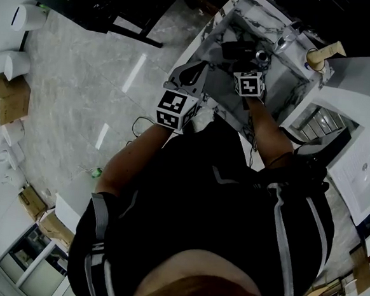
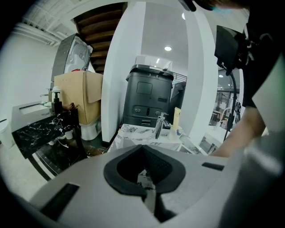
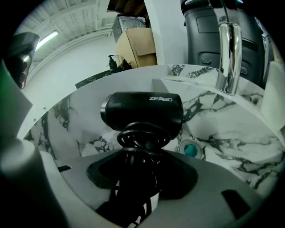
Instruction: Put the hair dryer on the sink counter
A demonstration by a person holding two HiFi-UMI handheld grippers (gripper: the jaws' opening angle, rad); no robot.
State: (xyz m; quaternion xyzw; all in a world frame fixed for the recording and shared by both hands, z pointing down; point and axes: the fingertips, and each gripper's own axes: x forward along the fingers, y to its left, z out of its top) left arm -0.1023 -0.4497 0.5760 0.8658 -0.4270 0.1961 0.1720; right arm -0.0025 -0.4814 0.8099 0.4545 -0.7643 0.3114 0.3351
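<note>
The left gripper [image 2: 143,151] is clenched: its two jaws meet along a centre seam and the black-lined opening between them holds nothing. In the head view it sits at 9 o'clock of the right gripper, just beside the near left edge of the marble sink counter [image 1: 203,38]. The right gripper [image 3: 142,156] is grasping the hair dryer [image 3: 142,111]. Its pads close on the handle, around which the black cord [image 3: 141,133] is coiled, and the handle fills the jaw opening. The black dryer body stands at 12 o'clock of the jaws, barrel lying across the view. It is over the white, dark-veined basin [image 3: 240,147], inside the counter rim rather than on the flat counter top. Whether the body touches the basin wall cannot be told. The teal-centred drain [image 3: 190,149] lies at 4 o'clock of the dryer body, just beside it. The chrome faucet [image 3: 228,55] rises at 1 o'clock of the dryer, apart from it. In the head view a beige bottle [image 1: 324,55] stands on the counter corner at 3 o'clock of the faucet.
</note>
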